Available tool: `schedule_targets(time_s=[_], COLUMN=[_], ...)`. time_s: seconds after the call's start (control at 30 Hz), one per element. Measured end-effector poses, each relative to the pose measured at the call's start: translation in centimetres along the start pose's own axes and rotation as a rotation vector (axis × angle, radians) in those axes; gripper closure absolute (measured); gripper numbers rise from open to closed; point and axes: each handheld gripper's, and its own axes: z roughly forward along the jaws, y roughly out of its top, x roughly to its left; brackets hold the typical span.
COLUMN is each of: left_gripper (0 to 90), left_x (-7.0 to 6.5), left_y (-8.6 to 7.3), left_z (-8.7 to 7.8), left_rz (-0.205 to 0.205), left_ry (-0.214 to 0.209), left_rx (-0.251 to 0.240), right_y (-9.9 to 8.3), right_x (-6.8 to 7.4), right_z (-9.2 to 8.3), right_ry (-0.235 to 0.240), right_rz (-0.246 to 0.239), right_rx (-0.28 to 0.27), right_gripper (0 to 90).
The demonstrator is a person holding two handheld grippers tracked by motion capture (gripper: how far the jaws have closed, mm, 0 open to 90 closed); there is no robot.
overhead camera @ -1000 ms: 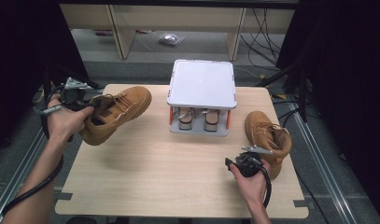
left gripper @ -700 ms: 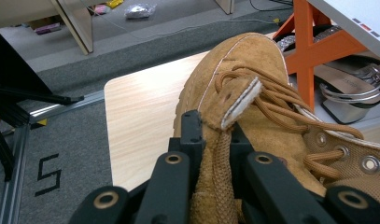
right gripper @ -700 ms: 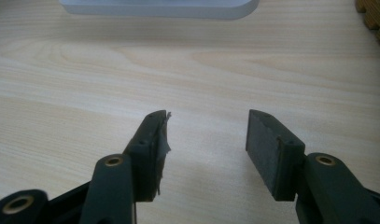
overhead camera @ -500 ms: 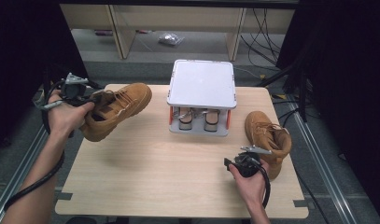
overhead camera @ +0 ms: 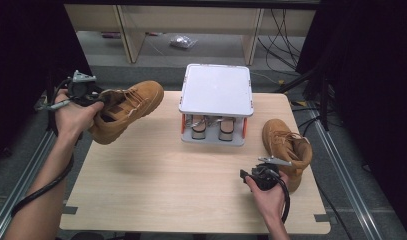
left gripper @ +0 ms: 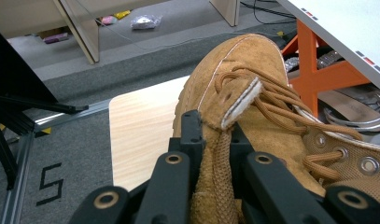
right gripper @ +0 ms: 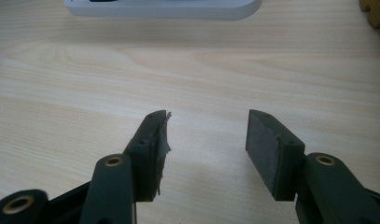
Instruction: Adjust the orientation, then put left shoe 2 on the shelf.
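Meanwhile, left gripper [left gripper: 215, 140] jaws pinch the boot [overhead camera: 128, 107] by its tongue; right gripper [right gripper: 206, 140] jaws gape empty.

Lab/test setup: black curtains [overhead camera: 21, 50], alu frame rails [overhead camera: 341, 165], loose floor cables [overhead camera: 283, 30].

- Table [overhead camera: 156, 185]: light wood.
- Rack [overhead camera: 216, 90], white top, at the middle of the far edge.
- Boot [overhead camera: 286, 147] by the right edge, near the front corner.
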Motion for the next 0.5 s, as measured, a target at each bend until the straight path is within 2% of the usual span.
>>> schedule_targets(time_s=[0.1, 0.13, 0.17, 0.2, 0.23, 0.33, 0.43, 0.5], left_gripper=[83.2, 83.2, 83.2, 83.2, 83.2, 83.2, 83.2, 83.2], left_x=[-0.2, -0.2, -0.3, -0.2, -0.4, -0.5, -0.7, -0.7], left_y=[0.4, 0.4, 0.5, 0.6, 0.7, 1.0, 1.2, 1.4], left_z=[0.1, 0.1, 0.2, 0.2, 0.2, 0.3, 0.4, 0.4], left_rz=[0.009, 0.01, 0.004, 0.017, 0.006, 0.017, 0.021, 0.028], left_ry=[0.004, 0.004, -0.003, -0.002, -0.002, -0.004, 0.005, 0.005], left_rx=[0.002, 0.002, -0.008, 0.001, -0.008, -0.012, -0.02, -0.017], right_y=[0.1, 0.3, 0.2, 0.2, 0.2, 0.2, 0.1, 0.2], right_x=[-0.2, -0.4, -0.2, -0.2, -0.5, -0.5, -0.6, -0.4], right_z=[0.0, 0.0, 0.0, -0.1, 0.0, 0.0, 0.0, 0.0], right_ry=[0.002, -0.024, -0.023, -0.007, -0.011, -0.001, -0.01, -0.012], right_rz=[-0.03, -0.048, -0.032, -0.021, -0.055, -0.066, -0.064, -0.045], right_rx=[-0.031, -0.027, -0.03, -0.03, -0.036, -0.032, -0.033, -0.025], right_gripper=[49.3, 49.3, 49.3, 49.3, 49.3, 49.3, 49.3, 49.3])
